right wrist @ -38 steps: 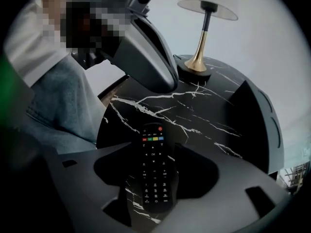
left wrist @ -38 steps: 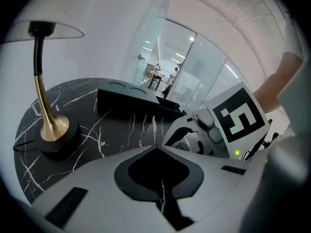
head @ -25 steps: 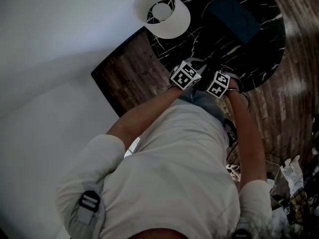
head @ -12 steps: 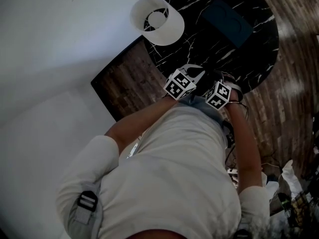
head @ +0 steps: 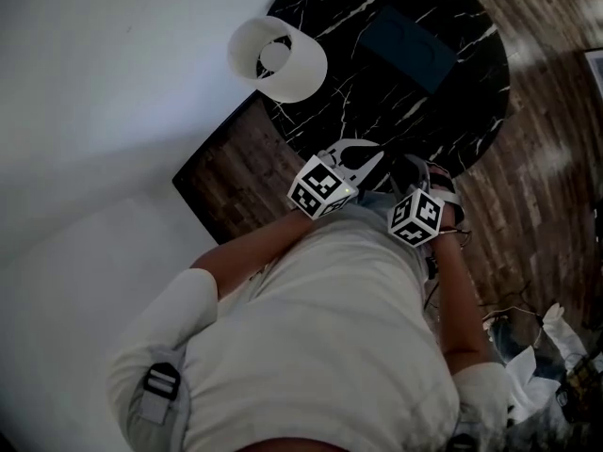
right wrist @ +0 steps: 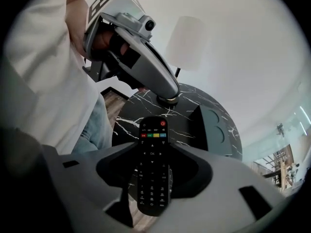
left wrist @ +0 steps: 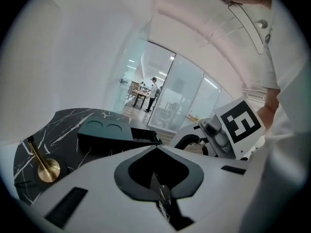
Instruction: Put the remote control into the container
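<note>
A black remote control (right wrist: 151, 178) lies lengthwise between the jaws of my right gripper (right wrist: 153, 144), which is shut on it, buttons up. The dark teal container (right wrist: 211, 125) rests on the round black marble table (right wrist: 189, 106) beyond the remote; the head view places the container (head: 405, 45) at the table's far side. My left gripper (left wrist: 156, 152) is shut with nothing in it and hovers near the table's near edge, left of the right gripper (head: 419, 182). In the head view, the left gripper (head: 353, 163) is over the table's rim.
A lamp with a white shade (head: 276, 59) and a gold base (left wrist: 48, 170) stands on the table's left side. A dark wooden panel (head: 236, 163) lies beside the table. Wood flooring (head: 537, 130) surrounds it, and cables and clutter (head: 537, 347) lie at lower right.
Both grippers have drawn back from the table's middle toward the person's body and spread slightly apart. The head view has shifted so the table and lamp sit further left.
</note>
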Tool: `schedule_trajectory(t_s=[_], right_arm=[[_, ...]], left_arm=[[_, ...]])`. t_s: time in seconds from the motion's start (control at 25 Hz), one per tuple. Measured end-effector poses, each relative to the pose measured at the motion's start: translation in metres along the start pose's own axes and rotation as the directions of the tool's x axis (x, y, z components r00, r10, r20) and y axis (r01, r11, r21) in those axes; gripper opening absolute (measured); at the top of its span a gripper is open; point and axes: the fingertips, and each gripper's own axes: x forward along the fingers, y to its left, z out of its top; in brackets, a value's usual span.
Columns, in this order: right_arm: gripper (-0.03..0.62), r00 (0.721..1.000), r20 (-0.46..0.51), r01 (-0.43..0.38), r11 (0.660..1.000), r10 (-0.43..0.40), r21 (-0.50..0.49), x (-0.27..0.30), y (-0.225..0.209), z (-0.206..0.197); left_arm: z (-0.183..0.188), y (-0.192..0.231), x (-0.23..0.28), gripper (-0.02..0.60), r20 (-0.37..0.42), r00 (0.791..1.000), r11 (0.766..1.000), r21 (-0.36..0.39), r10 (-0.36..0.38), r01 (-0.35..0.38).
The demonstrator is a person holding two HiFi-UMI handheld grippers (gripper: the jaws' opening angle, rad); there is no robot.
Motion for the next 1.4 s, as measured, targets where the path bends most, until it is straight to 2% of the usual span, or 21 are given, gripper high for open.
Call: schedule_trajectory(t_s=[0.24, 0.48, 0.76, 1.2, 1.4], right_arm=[[0.199, 0.999, -0.027, 0.036, 0.999, -0.035, 0.022, -0.007, -0.012, -0.015], [0.199, 0.992, -0.085, 0.102, 0.988, -0.093, 0.115, -0.026, -0.029, -0.051], [0.199, 0.986, -0.107, 0.141, 0.977, -0.126, 0.157, -0.037, -0.046, -0.069], [0.199, 0.969, -0.128, 0.226, 0.967, -0.211, 0.118, -0.035, -0.144, -0.092], [0.199, 0.967, -0.154, 0.222, 0.968, -0.204, 0.115, -0.011, -0.182, -0.115]], left_arm=[[0.010, -0.004, 0.015, 0.002, 0.003, 1.000, 1.000, 0.020, -0.020, 0.020], [0.027, -0.026, 0.038, 0.002, 0.010, 0.996, 0.995, 0.059, -0.087, 0.086], [0.033, -0.035, 0.059, 0.002, -0.021, 0.992, 0.989, 0.074, -0.128, 0.129], [0.075, -0.008, 0.121, 0.002, -0.026, 0.993, 0.986, 0.118, -0.116, 0.118], [0.084, 0.013, 0.162, 0.002, -0.047, 0.994, 0.987, 0.122, -0.100, 0.105]])
